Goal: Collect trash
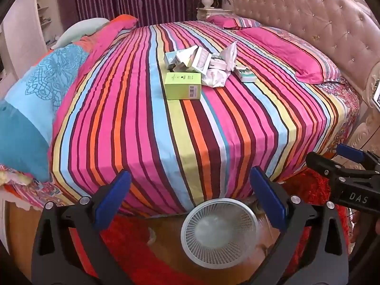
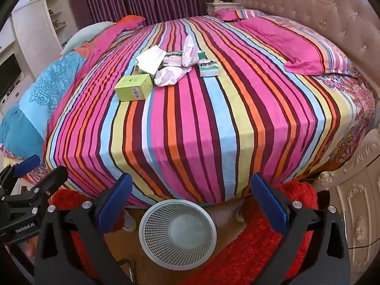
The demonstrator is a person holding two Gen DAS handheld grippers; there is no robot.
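Note:
A pile of trash lies mid-bed on the striped sheet: a green box [image 1: 183, 86] [image 2: 134, 88] nearest me, crumpled white wrappers [image 1: 216, 77] [image 2: 169, 76], small cartons [image 1: 201, 59] [image 2: 173, 60] and a teal-and-white box [image 1: 245, 74] [image 2: 208, 68]. A white mesh wastebasket [image 1: 219, 231] [image 2: 177, 226] stands empty on the floor at the bed's near edge. My left gripper [image 1: 190, 200] is open and empty above the basket. My right gripper [image 2: 191, 200] is open and empty above the bed edge, and shows at the right of the left wrist view [image 1: 342, 163].
The striped bed [image 1: 166, 142] [image 2: 201, 130] fills both views, with pink pillows [image 1: 289, 52] [image 2: 306, 45] by a tufted headboard [image 1: 308, 11] and a blue duvet [image 1: 28, 109] at left. A red shaggy rug [image 2: 261, 244] lies around the basket. A carved cabinet [image 2: 356, 201] stands at right.

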